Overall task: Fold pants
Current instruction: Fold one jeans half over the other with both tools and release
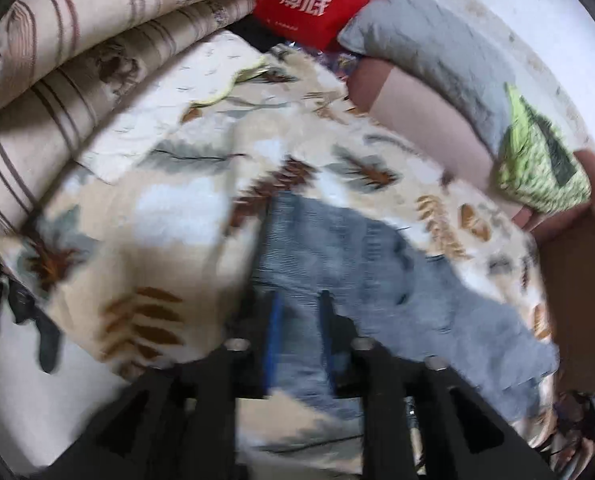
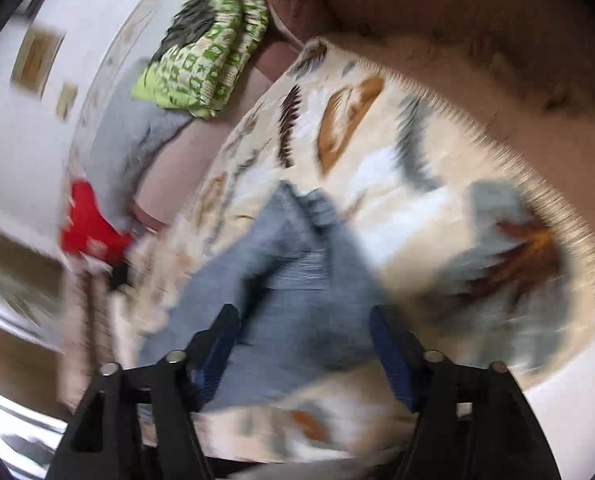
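Pants (image 1: 361, 280): grey-blue, ribbed waistband, lying partly spread on a feather-print blanket (image 1: 169, 216) over a bed; not yet a neat fold. Both views are motion-blurred.

Left gripper (image 1: 299, 312): jaws narrowed to a small gap with pants fabric running between the blue pads; whether the cloth is truly pinched cannot be told.

Right gripper (image 2: 303, 324): jaws spread wide, pants cloth lying between them, nothing held.

Surroundings: striped rolled quilt (image 1: 81, 64), grey pillow (image 1: 429, 48), green patterned cushion (image 1: 537, 168), red bag (image 1: 317, 0), dark clothing (image 1: 1, 300) at the left edge of the bed.

Risks, as judgement:
- With only one side possibly held, lifting may drag the pants lopsided and bunch the legs.
- A weak hold on thin fabric may slip, dropping the edge mid-fold.
- The wide right jaws could catch the fluffy blanket together with the pants, pulling the bedding up into the fold.
- Fast motion, suggested by the blur, may leave the edges misaligned.

Writing: red bag carries white lettering, an "I", a heart, then two Chinese characters; the smaller line beneath is too blurred to read. No label visible on the pants.
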Available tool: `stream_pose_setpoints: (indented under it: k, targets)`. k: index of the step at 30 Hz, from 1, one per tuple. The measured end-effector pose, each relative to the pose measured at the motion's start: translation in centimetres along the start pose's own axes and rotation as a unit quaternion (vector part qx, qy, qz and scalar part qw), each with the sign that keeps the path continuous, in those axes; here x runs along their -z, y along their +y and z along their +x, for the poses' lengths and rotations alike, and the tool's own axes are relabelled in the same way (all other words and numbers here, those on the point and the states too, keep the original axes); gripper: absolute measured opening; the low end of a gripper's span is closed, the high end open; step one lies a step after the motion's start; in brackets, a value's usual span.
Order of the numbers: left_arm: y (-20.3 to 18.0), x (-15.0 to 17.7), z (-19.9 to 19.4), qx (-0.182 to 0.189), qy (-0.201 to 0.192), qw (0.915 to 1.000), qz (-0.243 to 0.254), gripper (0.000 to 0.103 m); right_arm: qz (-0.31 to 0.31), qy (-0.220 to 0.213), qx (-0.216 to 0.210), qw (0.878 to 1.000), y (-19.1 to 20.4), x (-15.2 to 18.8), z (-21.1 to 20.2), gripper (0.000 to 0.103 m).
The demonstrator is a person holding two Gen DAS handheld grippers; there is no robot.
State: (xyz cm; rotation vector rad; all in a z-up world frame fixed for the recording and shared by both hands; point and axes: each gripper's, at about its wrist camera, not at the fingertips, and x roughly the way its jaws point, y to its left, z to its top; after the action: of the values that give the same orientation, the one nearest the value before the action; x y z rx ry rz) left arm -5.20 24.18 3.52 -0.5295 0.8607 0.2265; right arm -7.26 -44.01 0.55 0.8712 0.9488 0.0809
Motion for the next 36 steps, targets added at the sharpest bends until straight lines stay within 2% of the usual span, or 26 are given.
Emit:
stream_pose_setpoints:
  k: [1,3,5,7,9,12,13,14,16,17,19,22,24,25,26,27,28,29,30,31,32,36]
  targets:
    - [-0.7,0.5,0.5,0.011,0.001,0.9999,-0.012,0.04,0.024,0.006,-0.006,1.0,0.1,-0.3,1.1,0.073]
    - [-2.1,1.6,2.1,0.019,0.018,0.9995,-0.016,0.041,0.072,0.007,-0.02,0.997,-0.1,-1.3,3.2,0.073]
    - [-3.1,2.7,3.6,0.011,0.04,0.9991,-0.013,0.041,0.132,0.004,-0.055,0.99,-0.4,-2.1,4.7,0.073]
    - [-3.1,3.2,4.6,-0.007,0.045,0.9988,-0.018,0.041,0.15,0.002,-0.073,0.986,0.1,-2.7,5.4,0.073]
    - [-2.6,3.6,5.5,-0.019,0.05,0.998,-0.034,0.041,0.154,0.002,-0.041,0.987,1.0,-3.5,6.3,0.073]
    - [-2.1,3.6,6.8,-0.031,0.061,0.9968,-0.042,0.041,0.184,0.016,-0.005,0.983,0.9,-4.7,8.3,0.071]
    - [-2.0,3.5,7.1,-0.039,0.06,0.9966,-0.042,0.041,0.189,0.019,0.006,0.982,0.7,-4.9,8.9,0.051]
    - [-1.9,3.5,7.1,-0.042,0.06,0.9963,-0.044,0.041,0.185,0.025,0.017,0.982,0.9,-5.3,9.6,0.018]
    - [-1.3,3.3,7.4,-0.037,0.066,0.9955,-0.058,0.041,0.156,0.017,0.036,0.987,2.0,-5.8,9.7,0.008]
    - [-1.2,3.2,7.5,-0.034,0.067,0.9954,-0.059,0.041,0.123,0.003,0.043,0.991,3.5,-6.1,9.0,0.008]
    - [-0.9,2.9,7.6,-0.03,0.07,0.9952,-0.062,0.041,0.072,-0.027,0.046,0.996,6.1,-6.2,6.7,0.007]
    - [-0.3,2.6,7.6,-0.021,0.07,0.995,-0.068,0.041,-0.004,-0.08,0.055,0.995,9.6,-4.4,1.7,0.007]
    - [0.1,2.5,7.8,-0.013,0.071,0.9948,-0.072,0.041,-0.023,-0.094,0.07,0.993,9.0,-2.3,-0.4,0.008]
    - [0.2,2.5,7.8,-0.01,0.074,0.9949,-0.067,0.041,-0.03,-0.092,0.101,0.99,7.6,-1.3,-0.2,0.013]
    - [0.1,2.4,7.7,-0.009,0.076,0.9951,-0.061,0.041,-0.031,-0.06,0.134,0.989,5.1,-0.5,1.4,0.018]
    - [0.1,2.4,7.6,-0.009,0.081,0.9951,-0.056,0.041,-0.013,-0.033,0.149,0.988,2.9,-0.1,2.5,0.02]
    - [0.0,2.3,7.4,-0.011,0.086,0.9949,-0.051,0.041,0.043,0.001,0.163,0.986,-0.7,0.8,3.7,0.022]
    - [0.1,2.2,6.7,-0.016,0.087,0.9949,-0.048,0.041,0.079,-0.005,0.116,0.99,-2.7,1.6,3.2,0.024]
    - [0.2,2.0,6.0,-0.022,0.081,0.9954,-0.047,0.041,0.08,-0.017,0.111,0.99,-2.9,1.8,2.4,0.031]
    - [0.3,1.8,5.4,-0.032,0.073,0.9959,-0.043,0.041,0.073,-0.027,0.135,0.988,-2.5,1.9,1.5,0.054]
    - [0.2,1.6,4.6,-0.041,0.065,0.9963,-0.038,0.042,0.065,-0.046,0.141,0.987,-2.0,1.8,0.5,0.065]
    - [-0.7,2.1,2.6,-0.045,0.049,0.9976,-0.02,0.054,0.006,-0.085,0.111,0.99,2.3,0.9,-1.8,0.065]
